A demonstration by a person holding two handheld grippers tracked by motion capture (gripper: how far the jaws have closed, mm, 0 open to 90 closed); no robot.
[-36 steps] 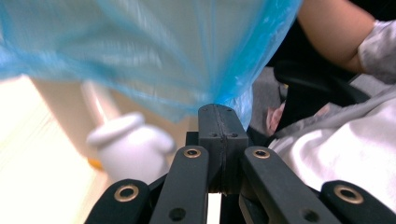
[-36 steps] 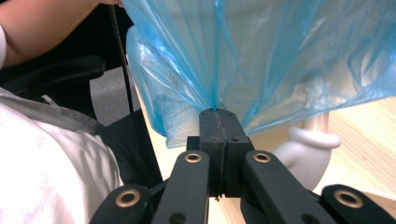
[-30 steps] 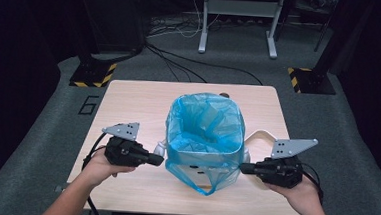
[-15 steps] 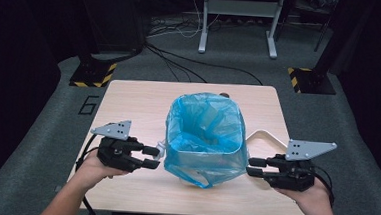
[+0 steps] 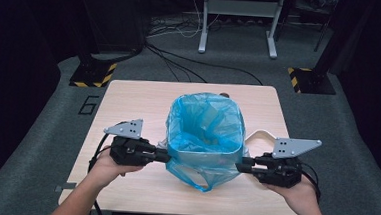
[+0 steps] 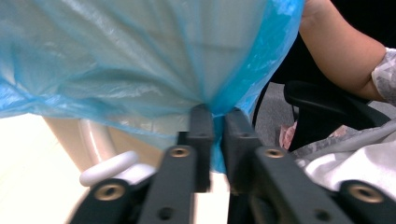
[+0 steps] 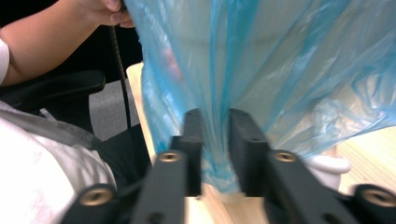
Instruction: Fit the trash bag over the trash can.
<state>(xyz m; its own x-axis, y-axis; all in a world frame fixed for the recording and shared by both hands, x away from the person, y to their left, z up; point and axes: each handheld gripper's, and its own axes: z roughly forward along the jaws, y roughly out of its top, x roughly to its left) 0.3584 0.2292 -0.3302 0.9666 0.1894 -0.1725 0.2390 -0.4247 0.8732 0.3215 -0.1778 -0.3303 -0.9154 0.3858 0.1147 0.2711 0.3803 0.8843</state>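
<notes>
A blue plastic bag (image 5: 204, 133) lines a pale bin standing mid-table, its film folded over the rim and hanging down in front. My left gripper (image 5: 167, 156) meets the bag's left side. In the left gripper view its jaws (image 6: 218, 116) have just been closing and now pinch a fold of the blue film (image 6: 140, 60). My right gripper (image 5: 239, 166) meets the bag's right side. There too the jaws (image 7: 215, 121) have just been closing, with bunched film (image 7: 289, 60) squeezed between them. Both grippers lie level and point inward at each other.
The wooden table (image 5: 139, 99) has bare room left, right and behind the bin. A white looped handle (image 5: 262, 136) pokes out at the bag's right. Beyond the table are a grey stand (image 5: 239, 20), floor cables and two yellow-striped bases (image 5: 93, 74).
Half a second ago both grippers stood a little out from the bag with jaws apart. Both have since come inward to its sides and closed on the film.
</notes>
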